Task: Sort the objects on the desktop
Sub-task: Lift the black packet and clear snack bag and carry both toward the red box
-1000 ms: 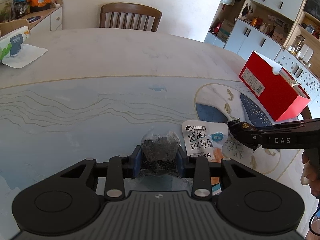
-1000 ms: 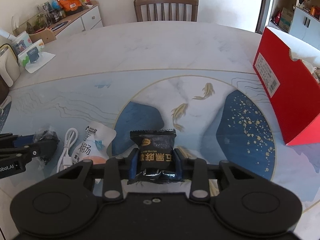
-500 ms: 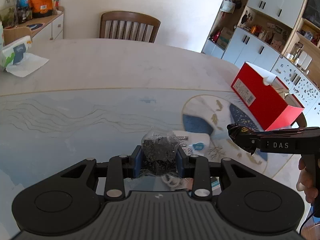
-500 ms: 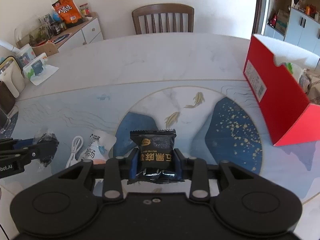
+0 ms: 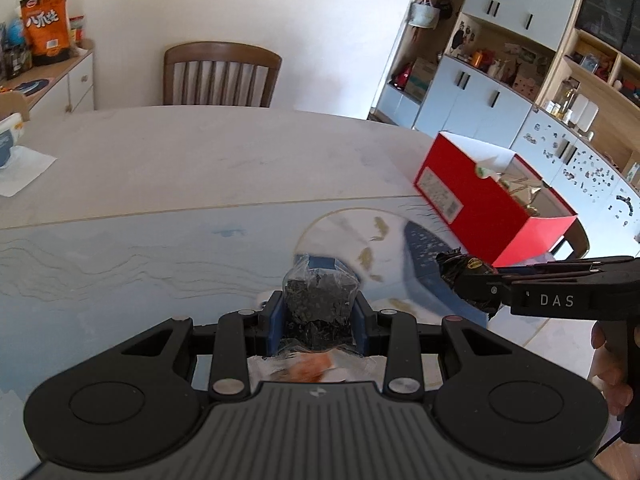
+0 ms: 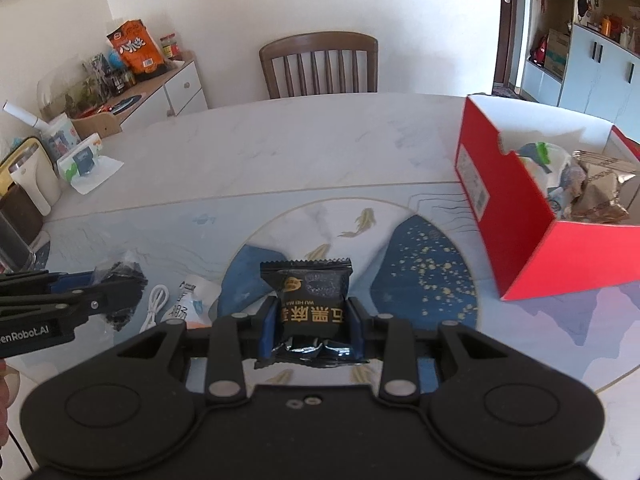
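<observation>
My left gripper (image 5: 318, 312) is shut on a clear packet of dark dried bits (image 5: 318, 296), held above the table. The right wrist view shows that same packet (image 6: 124, 280) at its left edge. My right gripper (image 6: 312, 320) is shut on a black snack packet with gold print (image 6: 310, 296); in the left wrist view the black packet (image 5: 466, 272) hangs at the right. An open red box (image 6: 516, 216) with several wrapped snacks inside stands at the table's right. A white snack pouch (image 6: 192, 300) and a white cable (image 6: 154, 306) lie on the mat below.
A wooden chair (image 6: 318, 66) stands at the table's far side. A tissue pack (image 6: 80, 160) and a white kettle (image 6: 30, 176) sit at the far left. A sideboard with an orange bag (image 6: 136, 50) lines the left wall, cupboards (image 5: 500, 92) the right.
Both grippers have risen from the table with their packets still held. The pouch and cable have dropped lower in view, and the red box now shows its inside.
</observation>
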`<state>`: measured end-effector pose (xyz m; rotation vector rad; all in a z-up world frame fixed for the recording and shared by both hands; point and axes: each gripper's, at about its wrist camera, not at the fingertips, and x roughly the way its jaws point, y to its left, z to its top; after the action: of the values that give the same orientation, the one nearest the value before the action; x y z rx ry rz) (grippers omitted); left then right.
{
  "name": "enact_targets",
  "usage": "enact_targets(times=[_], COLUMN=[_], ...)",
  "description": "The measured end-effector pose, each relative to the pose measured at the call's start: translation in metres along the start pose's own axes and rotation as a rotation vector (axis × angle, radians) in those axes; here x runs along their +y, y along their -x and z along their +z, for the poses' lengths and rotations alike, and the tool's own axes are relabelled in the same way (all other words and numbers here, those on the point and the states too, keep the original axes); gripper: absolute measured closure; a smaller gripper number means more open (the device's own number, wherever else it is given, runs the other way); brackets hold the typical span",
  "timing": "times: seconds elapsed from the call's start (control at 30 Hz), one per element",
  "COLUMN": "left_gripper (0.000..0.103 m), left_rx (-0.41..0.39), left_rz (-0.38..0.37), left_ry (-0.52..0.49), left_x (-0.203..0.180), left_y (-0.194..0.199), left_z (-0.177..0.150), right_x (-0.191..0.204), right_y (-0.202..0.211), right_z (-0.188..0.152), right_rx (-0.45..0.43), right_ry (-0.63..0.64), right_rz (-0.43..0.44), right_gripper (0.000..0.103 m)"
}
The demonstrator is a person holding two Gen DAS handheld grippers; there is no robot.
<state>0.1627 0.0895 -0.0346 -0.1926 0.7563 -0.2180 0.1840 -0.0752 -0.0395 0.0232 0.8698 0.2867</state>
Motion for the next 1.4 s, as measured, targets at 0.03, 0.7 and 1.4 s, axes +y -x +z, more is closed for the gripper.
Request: enact_targets(times=[0.03, 0.7, 1.4], left_gripper=[0.07, 0.07, 0.07], left_rx=[0.0, -0.013, -0.022], left_rz=[-0.002, -0.081, -0.158], left_ry=[-0.003, -0.056, -0.126], left_x=[-0.005, -0.107, -0.217], left_y=[-0.001, -0.029, -0.08], left_z=[0.001, 0.032, 0.083], right_x=[-0.002, -0.079, -0.191], right_y=[0.002, 0.047, 0.077], right_z=[0.0, 0.013, 0.044], right_rx=[0.0, -0.038, -0.082], right_ry=[-0.003, -0.001, -0.013], right_rz=[0.002, 0.001, -0.013], right_gripper=[0.069, 0.069, 0.068])
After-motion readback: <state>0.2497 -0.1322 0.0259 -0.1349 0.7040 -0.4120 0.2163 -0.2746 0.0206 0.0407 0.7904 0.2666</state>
